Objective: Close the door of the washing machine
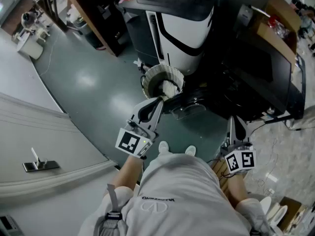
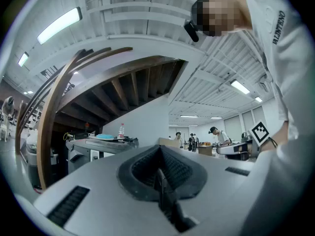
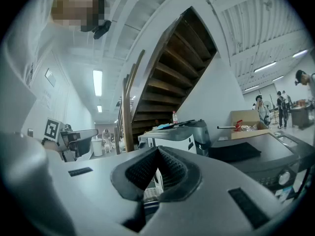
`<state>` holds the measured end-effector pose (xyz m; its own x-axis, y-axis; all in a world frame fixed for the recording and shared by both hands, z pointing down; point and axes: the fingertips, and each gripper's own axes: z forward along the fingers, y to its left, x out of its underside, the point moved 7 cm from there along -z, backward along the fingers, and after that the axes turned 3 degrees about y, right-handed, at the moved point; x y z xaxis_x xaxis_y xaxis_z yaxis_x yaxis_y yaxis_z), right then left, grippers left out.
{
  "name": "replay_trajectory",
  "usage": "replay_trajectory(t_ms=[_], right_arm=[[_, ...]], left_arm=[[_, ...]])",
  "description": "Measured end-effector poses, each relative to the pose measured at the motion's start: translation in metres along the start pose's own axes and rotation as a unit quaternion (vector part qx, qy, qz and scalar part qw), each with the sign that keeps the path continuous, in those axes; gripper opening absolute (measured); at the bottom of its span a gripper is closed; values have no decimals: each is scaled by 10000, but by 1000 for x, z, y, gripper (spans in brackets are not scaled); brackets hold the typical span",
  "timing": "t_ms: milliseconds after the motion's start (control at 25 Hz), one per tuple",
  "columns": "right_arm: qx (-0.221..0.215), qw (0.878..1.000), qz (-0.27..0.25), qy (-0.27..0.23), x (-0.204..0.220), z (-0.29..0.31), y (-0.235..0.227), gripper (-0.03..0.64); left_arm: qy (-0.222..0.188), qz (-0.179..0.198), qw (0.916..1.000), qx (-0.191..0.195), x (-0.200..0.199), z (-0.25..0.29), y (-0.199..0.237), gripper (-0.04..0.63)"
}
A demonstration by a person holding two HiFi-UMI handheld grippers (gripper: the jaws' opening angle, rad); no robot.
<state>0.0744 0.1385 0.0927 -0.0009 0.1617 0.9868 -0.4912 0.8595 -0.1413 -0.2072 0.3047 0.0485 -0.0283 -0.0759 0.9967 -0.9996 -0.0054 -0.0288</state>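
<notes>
Left gripper (image 1: 159,102) fingers are shut, right gripper (image 1: 235,121) fingers slightly apart — both empty. A push may slip off the glossy washing machine door (image 1: 190,105) — leaving it ajar.

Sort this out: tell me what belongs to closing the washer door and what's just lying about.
For the job: washer, its open door, left claw, right claw.
Lying about: basket with cloth, cardboard box, white machine, bottle.
</notes>
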Motion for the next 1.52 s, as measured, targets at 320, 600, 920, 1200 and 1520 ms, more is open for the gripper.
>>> replay_trajectory(t_ms=[320,600,920,1200,1520], right_arm=[[-226,9997,49,90,3,-11,-18,9],[-740,9965,198,320,12,-1,-23,11],[-1650,9807,-743,737,12,56,24,11],[-1925,9698,-944,1163,42,119,93,11],[-1689,9668,-1081,1581,89,182,134,11]], left_arm=[[83,31,9997,-215,1,4,-22,0],[414,228,9980,-416,19,0,-24,0],[989,-44,9947,-266,69,-18,16,0],[1113,-363,9931,37,111,-20,73,0],[1296,-639,9871,692,163,-7,133,38]])
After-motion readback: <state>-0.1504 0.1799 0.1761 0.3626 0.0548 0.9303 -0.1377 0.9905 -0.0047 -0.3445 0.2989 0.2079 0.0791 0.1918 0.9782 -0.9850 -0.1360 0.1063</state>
